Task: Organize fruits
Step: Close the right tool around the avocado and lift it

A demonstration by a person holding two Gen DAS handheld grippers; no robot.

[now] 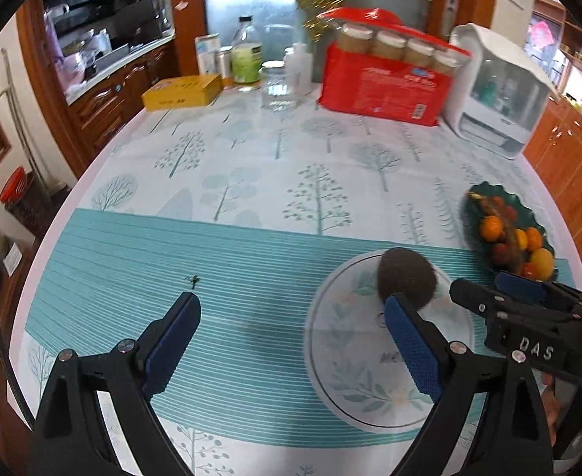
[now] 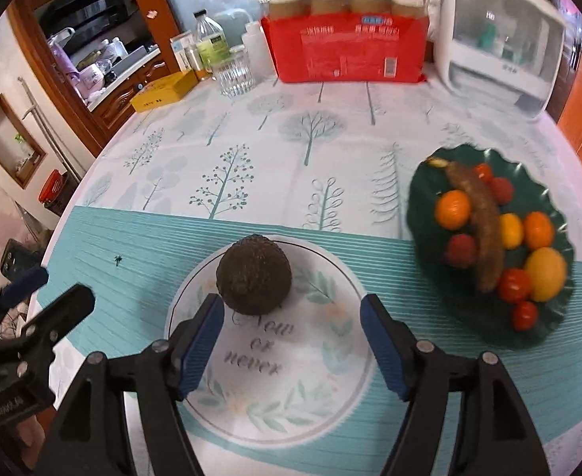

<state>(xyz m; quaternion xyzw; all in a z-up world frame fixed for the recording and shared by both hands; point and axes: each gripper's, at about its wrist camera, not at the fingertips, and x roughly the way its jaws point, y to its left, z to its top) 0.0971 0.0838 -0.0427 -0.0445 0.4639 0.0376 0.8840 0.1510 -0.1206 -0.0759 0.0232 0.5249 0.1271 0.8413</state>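
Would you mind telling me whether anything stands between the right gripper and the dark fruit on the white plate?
Nothing visible does: the right gripper is open, and the dark fruit sits just beyond its left finger on the white plate.

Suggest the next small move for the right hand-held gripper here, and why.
Probably swing the right hand-held gripper, open and empty, toward the green fruit plate to fetch another fruit. The dark round fruit already sits alone on the white plate, while the rest are piled on the green one.

Lower centre of the right wrist view, the white plate (image 2: 326,361) reads "Now or never"; lower right of the left wrist view, the right gripper (image 1: 485,291) bears "DAS".
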